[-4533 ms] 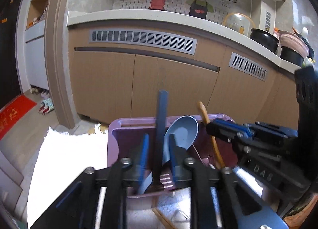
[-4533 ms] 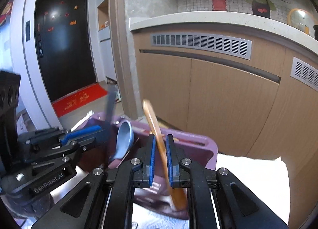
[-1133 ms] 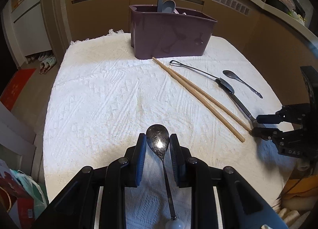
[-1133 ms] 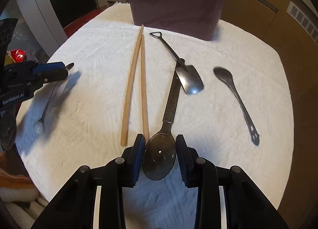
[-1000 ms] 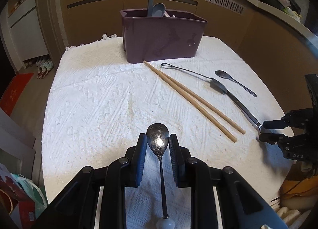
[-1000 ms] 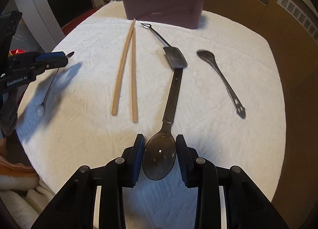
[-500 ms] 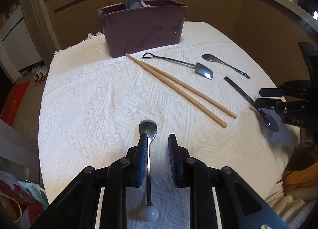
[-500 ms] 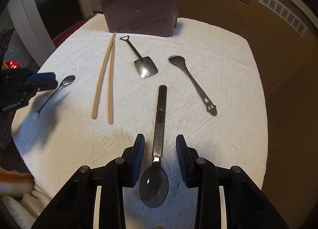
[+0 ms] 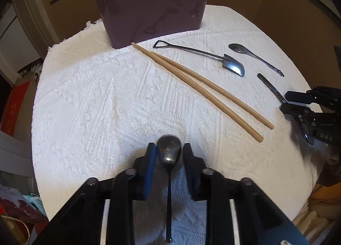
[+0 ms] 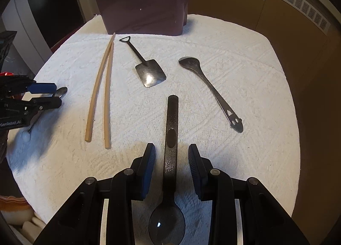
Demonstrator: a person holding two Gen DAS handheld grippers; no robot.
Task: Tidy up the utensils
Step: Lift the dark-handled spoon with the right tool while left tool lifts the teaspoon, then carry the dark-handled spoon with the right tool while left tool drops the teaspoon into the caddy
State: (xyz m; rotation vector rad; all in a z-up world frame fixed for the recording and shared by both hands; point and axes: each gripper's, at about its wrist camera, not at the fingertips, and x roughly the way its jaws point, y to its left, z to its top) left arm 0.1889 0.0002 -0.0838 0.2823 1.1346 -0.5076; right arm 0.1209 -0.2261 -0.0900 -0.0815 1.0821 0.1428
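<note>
Utensils are spread on a white-clothed table (image 9: 85, 96). A small metal spoon (image 9: 169, 155) is straddled near the front edge by the left gripper (image 9: 169, 156), jaws narrowly parted, gripping nothing. A black-handled spoon (image 10: 170, 149) is straddled by the right gripper (image 10: 171, 159), parted, untouched. Wooden chopsticks (image 10: 100, 87) lie before the purple caddy (image 9: 153, 8) at the far edge

Spoon (image 9: 169, 151) btwn parted left hand-held gripper (image 9: 168, 155) jaws
</note>
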